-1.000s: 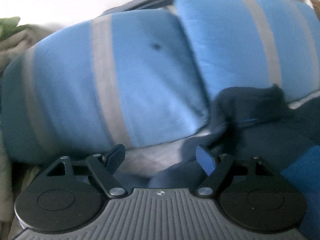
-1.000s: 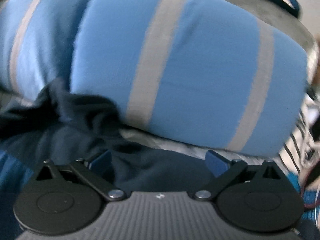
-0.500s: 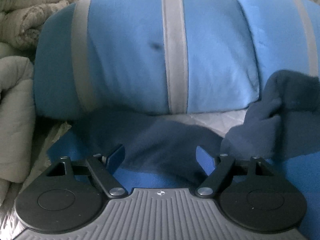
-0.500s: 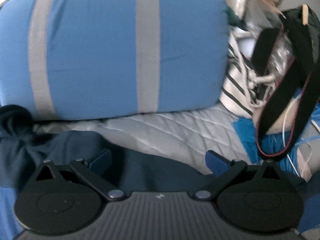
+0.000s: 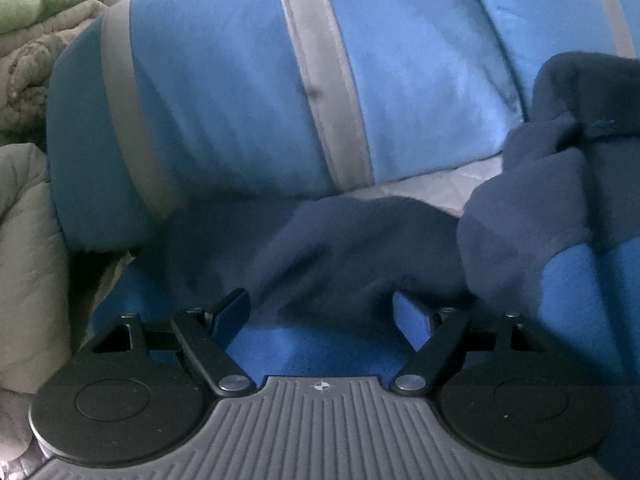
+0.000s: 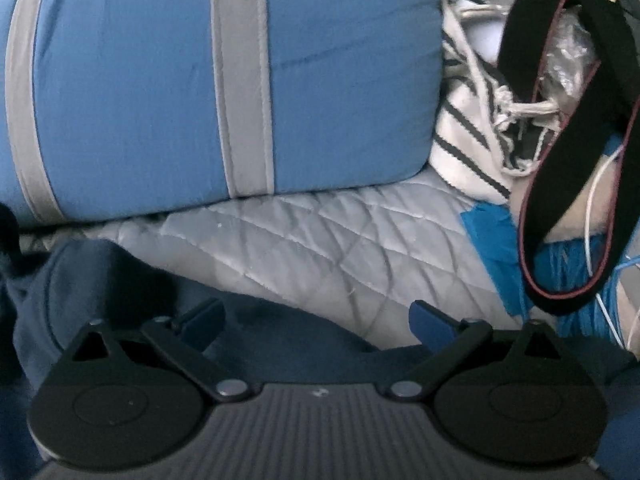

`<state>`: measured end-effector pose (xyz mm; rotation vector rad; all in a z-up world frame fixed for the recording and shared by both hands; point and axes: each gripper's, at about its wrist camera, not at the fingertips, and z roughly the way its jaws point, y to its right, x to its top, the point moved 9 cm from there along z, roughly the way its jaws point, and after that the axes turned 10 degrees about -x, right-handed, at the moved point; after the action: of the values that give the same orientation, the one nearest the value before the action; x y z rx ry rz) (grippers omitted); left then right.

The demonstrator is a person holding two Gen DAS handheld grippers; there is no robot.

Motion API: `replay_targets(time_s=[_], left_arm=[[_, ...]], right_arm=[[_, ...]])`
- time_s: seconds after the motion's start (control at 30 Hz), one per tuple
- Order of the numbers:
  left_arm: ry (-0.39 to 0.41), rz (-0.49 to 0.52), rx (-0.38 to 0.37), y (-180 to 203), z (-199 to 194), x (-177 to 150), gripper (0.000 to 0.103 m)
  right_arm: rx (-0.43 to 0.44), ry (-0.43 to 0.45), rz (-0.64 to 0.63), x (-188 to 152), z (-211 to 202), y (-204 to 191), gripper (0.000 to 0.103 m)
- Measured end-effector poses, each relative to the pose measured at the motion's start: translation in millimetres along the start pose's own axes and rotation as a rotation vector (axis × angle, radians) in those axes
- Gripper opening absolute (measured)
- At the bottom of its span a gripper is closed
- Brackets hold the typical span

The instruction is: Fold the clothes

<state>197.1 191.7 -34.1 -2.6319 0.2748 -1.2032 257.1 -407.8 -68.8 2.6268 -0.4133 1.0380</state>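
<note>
Quilted grey bed cover (image 6: pixel 304 248) stretches ahead of me, with a big blue pillow with grey stripes (image 5: pixel 248 92) propped at its far side. My left tool (image 5: pixel 322 312) has its fingers spread apart, hovering low over a navy and bright-blue garment (image 5: pixel 348 256) that lies crumpled on the bed; a bunched navy fold (image 5: pixel 560 184) rises to the right of it. A beige quilt (image 5: pixel 24 240) is heaped at the left edge. My right tool (image 6: pixel 316 320) is spread wide as well, gripping nothing, with the garment's navy cloth (image 6: pixel 100 280) lying under and between its fingers. Further right sit a white striped cloth (image 6: pixel 464 136) and a black strap (image 6: pixel 560 200) with a red edge.
</note>
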Motion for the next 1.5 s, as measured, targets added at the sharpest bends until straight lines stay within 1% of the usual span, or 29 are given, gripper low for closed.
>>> replay_targets(time_s=[0.03,0.07,0.1,0.13,0.17,0.2,0.23,0.27,0.3,0.4,0.47,0.67,0.73,0.77,0.8,0.83,0.87,0.9,0.93,0.97,1.03,1.07,1.1,1.13,1.2,1.33,1.4,1.47,1.5], left_arm=[[0.000,0.000,-0.001,-0.4,0.3,-0.5,0.078],[0.000,0.001,-0.001,-0.2,0.1,-0.6,0.078],[0.000,0.004,0.000,-0.1,-0.1,-0.4,0.078],[0.001,0.006,0.002,0.0,-0.2,-0.2,0.078],[0.001,0.010,0.005,0.2,-0.2,0.1,0.078],[0.002,0.011,0.008,0.1,-0.1,0.3,0.078],[0.002,0.012,0.011,0.1,0.1,0.5,0.078],[0.000,0.009,0.012,-0.4,0.7,0.4,0.078],[-0.002,0.007,0.012,-0.9,1.1,0.3,0.078],[-0.001,0.005,0.011,-2.6,0.1,0.0,0.078],[0.000,0.003,0.010,-3.7,-0.7,-0.2,0.078],[0.001,-0.020,0.005,-9.1,-2.9,0.7,0.078],[0.006,-0.025,0.003,-11.0,-6.7,1.4,0.078],[0.009,-0.025,0.006,-11.6,-8.9,2.1,0.078],[0.012,-0.026,0.008,-12.3,-11.1,2.7,0.078],[0.017,-0.031,0.008,-13.9,-13.3,3.4,0.078],[0.022,-0.037,0.008,-15.5,-15.7,4.1,0.078],[0.024,-0.047,0.007,-16.8,-18.7,4.9,0.078],[0.027,-0.060,0.006,-18.9,-20.9,5.7,0.078],[0.030,-0.078,0.005,-21.6,-23.1,6.4,0.078],[0.040,-0.126,-0.003,-27.4,-28.5,8.5,0.078],[0.049,-0.165,-0.014,-30.9,-31.6,9.4,0.078],[0.058,-0.203,-0.026,-34.4,-34.7,10.3,0.078],[0.067,-0.241,-0.038,-38.2,-37.8,11.3,0.078],[0.081,-0.320,-0.059,-46.0,-43.6,11.3,0.078],[0.101,-0.446,-0.087,-63.6,-51.8,6.1,0.078],[0.104,-0.518,-0.094,-76.6,-52.7,-2.9,0.078],[0.108,-0.593,-0.102,-90.1,-53.3,-12.5,0.078],[0.110,-0.649,-0.109,-99.4,-52.6,-20.8,0.078]], right_arm=[[0.008,-0.013,-0.004,-2.0,3.1,-0.7,0.091],[0.024,-0.028,-0.005,-4.2,5.7,-1.9,0.084],[0.046,-0.042,-0.004,-6.4,8.0,-3.6,0.067],[0.076,-0.053,-0.001,-8.0,8.9,-6.0,0.059],[0.100,-0.058,-0.001,-8.6,8.3,-8.8,0.048],[0.111,-0.057,-0.005,-8.0,6.4,-11.4,0.032],[0.118,-0.054,-0.001,-6.6,3.7,-13.6,0.022],[0.113,-0.052,0.012,-4.5,1.3,-14.2,0.009],[0.097,-0.046,0.024,-2.4,-0.1,-13.0,0.007],[0.035,-0.017,0.060,2.0,-0.5,-4.2,0.005],[-0.001,0.018,0.083,5.8,-1.2,3.1,0.005],[-0.062,0.076,0.139,13.4,-4.1,17.1,0.005],[-0.058,0.076,0.156,12.0,-3.1,17.9,0.007],[-0.055,0.070,0.167,11.1,-1.8,18.8,0.015],[-0.054,0.062,0.175,10.3,-0.3,19.8,0.034],[-0.059,0.059,0.174,10.7,-1.4,20.4,0.036],[-0.068,0.062,0.165,11.9,-4.3,20.7,0.047],[-0.077,0.064,0.155,13.0,-7.3,20.9,0.063],[-0.078,0.078,0.147,14.7,-13.9,19.9,0.072],[-0.073,0.100,0.139,16.7,-23.1,17.9,0.084],[-0.057,0.143,0.117,20.2,-42.9,11.7,0.086],[-0.051,0.160,0.098,20.8,-53.8,5.8,0.090],[-0.050,0.174,0.080,21.0,-64.4,-0.4,0.098],[-0.046,0.186,0.064,20.3,-75.2,-7.2,0.102],[-0.028,0.205,0.037,16.8,-96.8,-22.6,0.103],[0.051,0.214,-0.009,3.3,-132.6,-54.8,0.103],[0.077,0.211,-0.027,-4.0,-144.7,-67.2,0.103],[0.081,0.199,-0.038,-10.4,-152.6,-74.8,0.103],[0.084,0.192,-0.041,-12.9,-155.8,-77.7,0.103]])
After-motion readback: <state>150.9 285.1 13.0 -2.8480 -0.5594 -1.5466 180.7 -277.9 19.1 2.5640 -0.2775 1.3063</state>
